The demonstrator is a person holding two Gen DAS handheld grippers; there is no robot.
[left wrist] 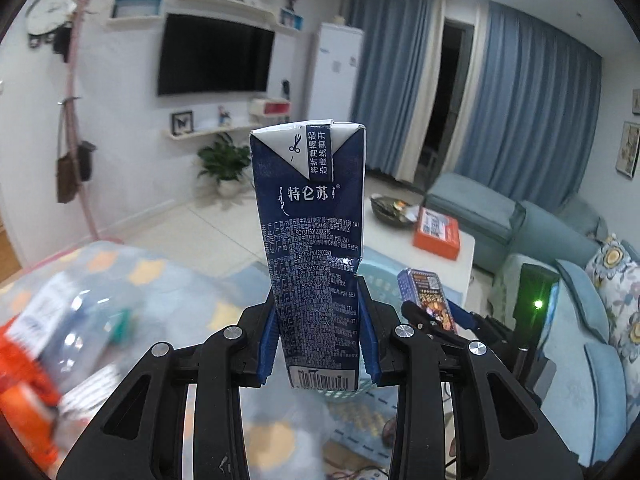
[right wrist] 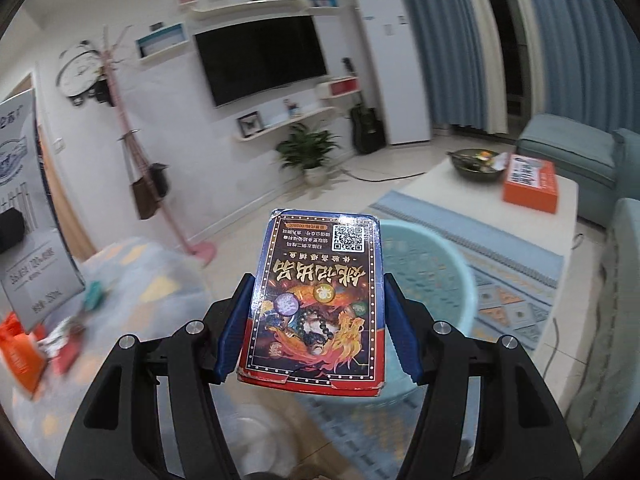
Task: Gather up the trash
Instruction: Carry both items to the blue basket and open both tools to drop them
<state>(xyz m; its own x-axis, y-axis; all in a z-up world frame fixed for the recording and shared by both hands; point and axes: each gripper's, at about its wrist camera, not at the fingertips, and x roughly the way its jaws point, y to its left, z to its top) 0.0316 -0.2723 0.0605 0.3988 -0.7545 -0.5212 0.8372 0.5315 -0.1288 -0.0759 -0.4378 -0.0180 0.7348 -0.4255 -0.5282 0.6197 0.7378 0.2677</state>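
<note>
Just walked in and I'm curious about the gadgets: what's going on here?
A person is collecting trash with a handheld gripper in each hand. The left gripper has its jaws shut on a dark blue milk carton, held upright. The right gripper clamps a colourful flat box. A light blue basket sits just beyond the box; nothing has been dropped yet.

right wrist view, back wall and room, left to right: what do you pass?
Wall clock → pink coat rack → TV → potted plant → guitar → white cabinet → blue curtains.
</note>
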